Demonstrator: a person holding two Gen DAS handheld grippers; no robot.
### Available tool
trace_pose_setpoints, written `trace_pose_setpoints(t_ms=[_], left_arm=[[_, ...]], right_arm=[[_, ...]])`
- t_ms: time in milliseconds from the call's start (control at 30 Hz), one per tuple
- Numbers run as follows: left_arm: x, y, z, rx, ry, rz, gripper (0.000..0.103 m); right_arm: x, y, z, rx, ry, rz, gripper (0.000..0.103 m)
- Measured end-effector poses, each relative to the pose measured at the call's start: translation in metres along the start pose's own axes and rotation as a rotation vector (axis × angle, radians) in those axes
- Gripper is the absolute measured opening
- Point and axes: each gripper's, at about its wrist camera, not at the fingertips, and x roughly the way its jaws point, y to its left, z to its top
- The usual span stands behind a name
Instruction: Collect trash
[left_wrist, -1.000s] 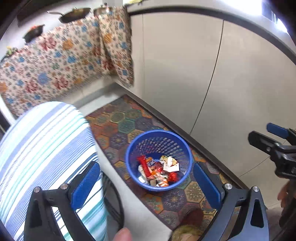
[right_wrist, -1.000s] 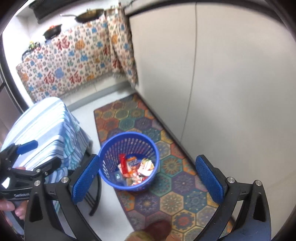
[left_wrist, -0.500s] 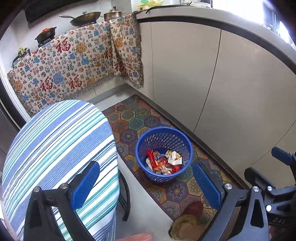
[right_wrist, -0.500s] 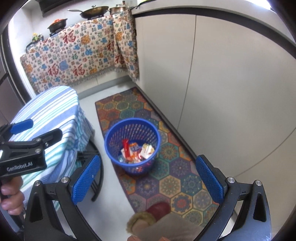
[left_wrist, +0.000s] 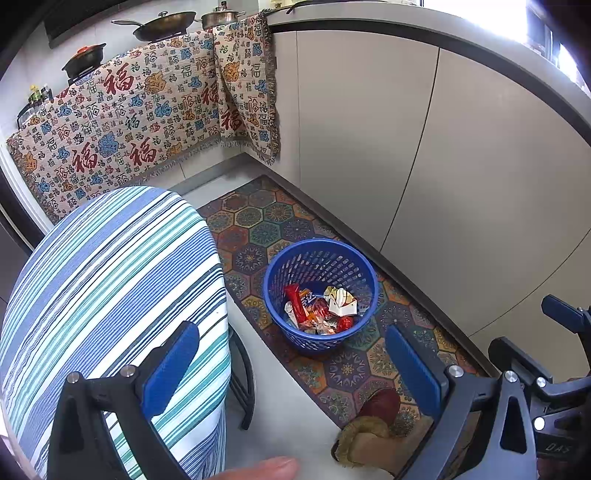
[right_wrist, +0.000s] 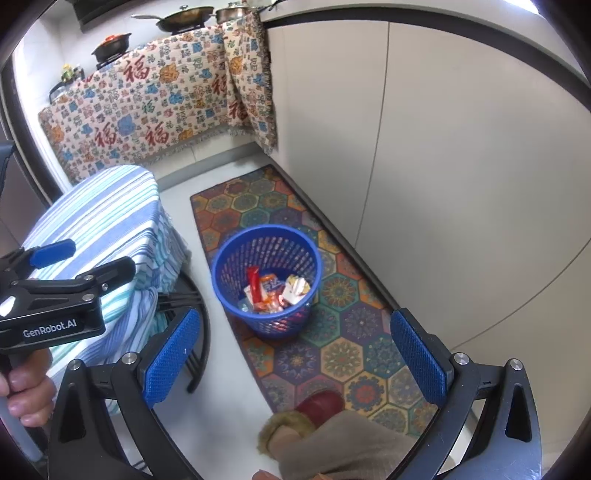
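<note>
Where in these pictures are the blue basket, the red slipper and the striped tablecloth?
Blue basket (left_wrist: 317, 245): left wrist view, far rim.
Red slipper (right_wrist: 319, 404): right wrist view, red toe.
Striped tablecloth (left_wrist: 110, 266): left wrist view, top surface.

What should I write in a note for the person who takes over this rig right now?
Left tongs: open, empty, above the striped table.
Right tongs: open, empty.
Blue basket stands on the patterned mat by the cabinets, wrappers already inside.
Done: some trash collected.
Left: no loose trash visible on table or floor; check elsewhere.
</note>
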Motion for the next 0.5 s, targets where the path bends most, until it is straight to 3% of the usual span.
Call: trace_pose_setpoints(t_ms=[500], left_arm=[[0.0024,-0.0040,-0.0001,0.011,0.006,-0.005,0.102]], right_arm=[[-0.0025,-0.0009,-0.0008,0.008,0.003,-0.002,0.103]])
